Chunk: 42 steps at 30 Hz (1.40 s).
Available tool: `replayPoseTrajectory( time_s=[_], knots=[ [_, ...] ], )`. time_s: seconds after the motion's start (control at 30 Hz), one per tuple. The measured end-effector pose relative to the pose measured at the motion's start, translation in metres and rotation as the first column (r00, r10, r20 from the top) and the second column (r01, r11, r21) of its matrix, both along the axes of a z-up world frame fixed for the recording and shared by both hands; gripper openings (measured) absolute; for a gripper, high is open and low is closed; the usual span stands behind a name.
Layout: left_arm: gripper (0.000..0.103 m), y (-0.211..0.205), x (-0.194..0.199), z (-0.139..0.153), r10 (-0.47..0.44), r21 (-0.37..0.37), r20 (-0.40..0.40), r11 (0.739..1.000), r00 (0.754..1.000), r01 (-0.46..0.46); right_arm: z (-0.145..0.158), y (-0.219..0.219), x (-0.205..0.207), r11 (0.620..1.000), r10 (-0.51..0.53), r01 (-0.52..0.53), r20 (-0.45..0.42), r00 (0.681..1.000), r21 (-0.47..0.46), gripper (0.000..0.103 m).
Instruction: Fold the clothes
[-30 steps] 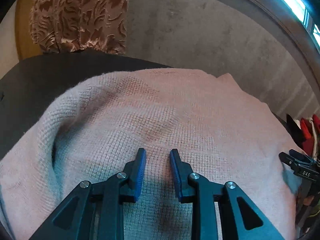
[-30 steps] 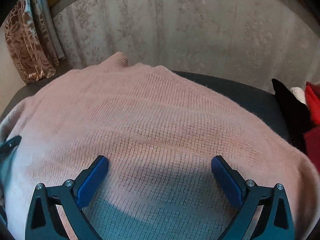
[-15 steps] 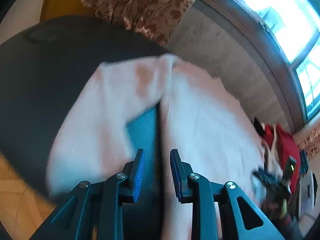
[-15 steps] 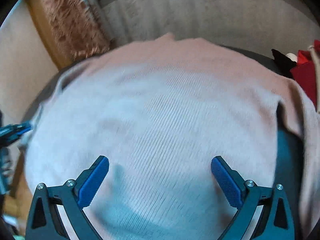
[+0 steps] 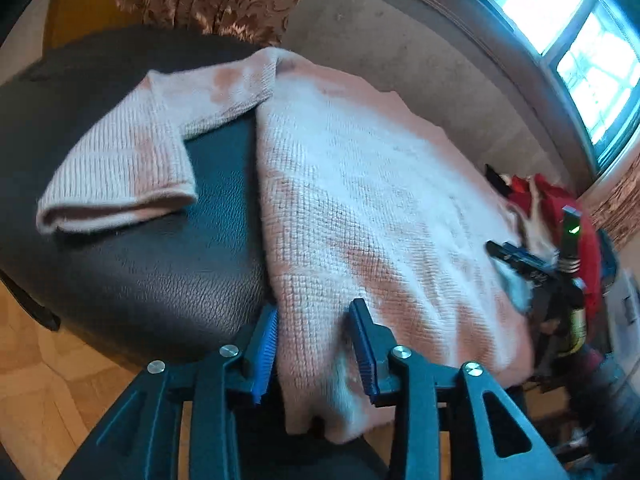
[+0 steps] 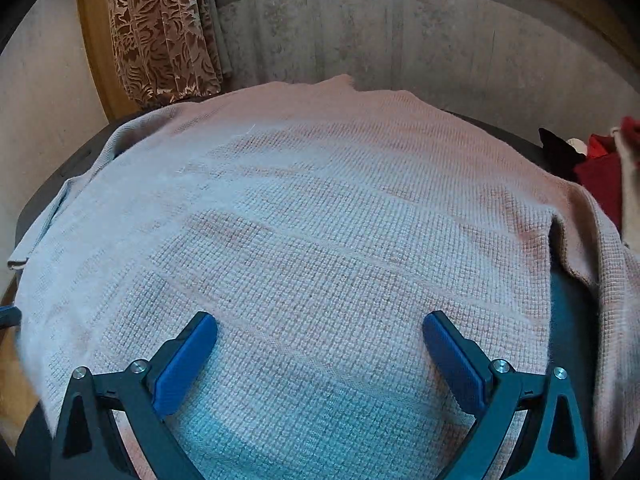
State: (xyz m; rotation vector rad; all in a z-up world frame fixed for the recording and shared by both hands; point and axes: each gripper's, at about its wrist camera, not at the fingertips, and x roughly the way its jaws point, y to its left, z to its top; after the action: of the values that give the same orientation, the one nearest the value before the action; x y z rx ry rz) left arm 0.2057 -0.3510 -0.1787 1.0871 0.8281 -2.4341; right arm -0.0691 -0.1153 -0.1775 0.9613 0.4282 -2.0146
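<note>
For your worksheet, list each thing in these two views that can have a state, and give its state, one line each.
Pink sweater: spread flat on the black seat, unfolded.
Left sleeve: lying out to the side, apart from the body.
Left gripper: partly open, the hem corner between its fingers.
Right gripper: wide open above the sweater, holding nothing.
Red clothes: heaped, unfolded.

A black leather seat (image 5: 168,264) takes up the near left. Behind it, far left, hangs a brown patterned curtain (image 6: 160,32) beside a grey wall (image 6: 400,36). A bright window (image 5: 576,28) sits far right. Wooden flooring (image 5: 36,380) shows near left.
</note>
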Motion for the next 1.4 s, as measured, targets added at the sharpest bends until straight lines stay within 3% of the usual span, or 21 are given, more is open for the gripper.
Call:
replayPoseTrajectory(
  time_s=[0.03, 0.07, 0.3, 0.43, 0.47, 0.57, 0.7, 0.83, 0.93, 1.0, 1.13, 1.23, 1.3, 1.4],
  knots=[
    [0.027, 0.005, -0.005, 0.003, 0.001, -0.040, 0.031, 0.999, 1.000, 0.001, 0.000, 0.000, 0.000, 1.000, 0.000, 0.000, 0.001, 1.000, -0.002, 0.103],
    [0.012, 0.007, -0.009, 0.006, -0.005, -0.065, 0.054, 0.998, 0.999, 0.009, 0.000, 0.000, 0.000, 1.000, 0.000, 0.000, 0.002, 1.000, -0.004, 0.103],
    [0.008, -0.007, 0.018, 0.045, 0.020, -0.089, 0.054, 0.996, 0.998, -0.016, 0.003, -0.001, 0.001, 1.000, -0.001, 0.001, 0.003, 1.000, -0.010, 0.103],
    [0.008, -0.013, 0.018, 0.015, 0.029, -0.051, 0.216, 0.999, 0.976, -0.019, 0.005, -0.002, -0.001, 1.000, 0.001, -0.001, 0.004, 1.000, -0.011, 0.103],
    [0.008, -0.013, 0.020, 0.012, 0.029, -0.040, 0.222, 0.999, 0.975, -0.021, 0.005, -0.002, -0.001, 1.000, 0.001, -0.001, 0.004, 1.000, -0.011, 0.103],
    [0.010, -0.015, 0.029, 0.032, 0.057, 0.006, 0.098, 0.998, 0.994, -0.057, 0.006, -0.001, 0.000, 1.000, 0.001, -0.001, 0.002, 1.000, -0.009, 0.103],
    [0.019, -0.001, 0.005, 0.064, 0.018, -0.093, -0.016, 0.996, 1.000, -0.019, 0.006, -0.001, -0.001, 1.000, 0.002, -0.002, 0.007, 1.000, -0.015, 0.103],
    [0.020, 0.016, -0.051, 0.053, -0.058, -0.157, 0.030, 0.986, 0.998, 0.062, 0.007, 0.001, 0.001, 1.000, 0.004, -0.004, 0.005, 1.000, -0.012, 0.103],
    [0.020, 0.020, -0.071, 0.023, -0.034, -0.155, 0.186, 0.986, 0.982, 0.063, 0.007, 0.004, 0.001, 1.000, 0.014, -0.014, 0.004, 1.000, -0.008, 0.103],
    [0.020, 0.025, -0.060, 0.017, -0.012, -0.171, 0.154, 0.984, 0.988, 0.039, 0.006, 0.009, 0.003, 0.999, 0.034, -0.034, 0.002, 0.999, -0.010, 0.103],
    [0.020, 0.034, -0.052, 0.018, -0.012, -0.195, 0.164, 0.980, 0.986, 0.044, 0.005, 0.023, -0.001, 0.997, 0.047, -0.046, 0.028, 0.998, -0.056, 0.103],
    [0.020, 0.036, -0.065, 0.027, -0.014, -0.199, 0.190, 0.979, 0.982, 0.052, 0.003, 0.020, -0.001, 0.999, 0.044, -0.044, 0.014, 0.999, -0.033, 0.103],
    [0.020, 0.043, -0.077, 0.039, -0.039, -0.200, 0.146, 0.977, 0.988, 0.069, 0.002, 0.017, 0.001, 0.999, 0.043, -0.043, -0.004, 0.999, -0.014, 0.103],
    [0.026, 0.060, -0.106, 0.052, -0.092, -0.261, 0.111, 0.958, 0.990, 0.118, 0.002, 0.016, 0.000, 0.999, 0.044, -0.045, -0.003, 0.999, -0.010, 0.103]
  ],
)
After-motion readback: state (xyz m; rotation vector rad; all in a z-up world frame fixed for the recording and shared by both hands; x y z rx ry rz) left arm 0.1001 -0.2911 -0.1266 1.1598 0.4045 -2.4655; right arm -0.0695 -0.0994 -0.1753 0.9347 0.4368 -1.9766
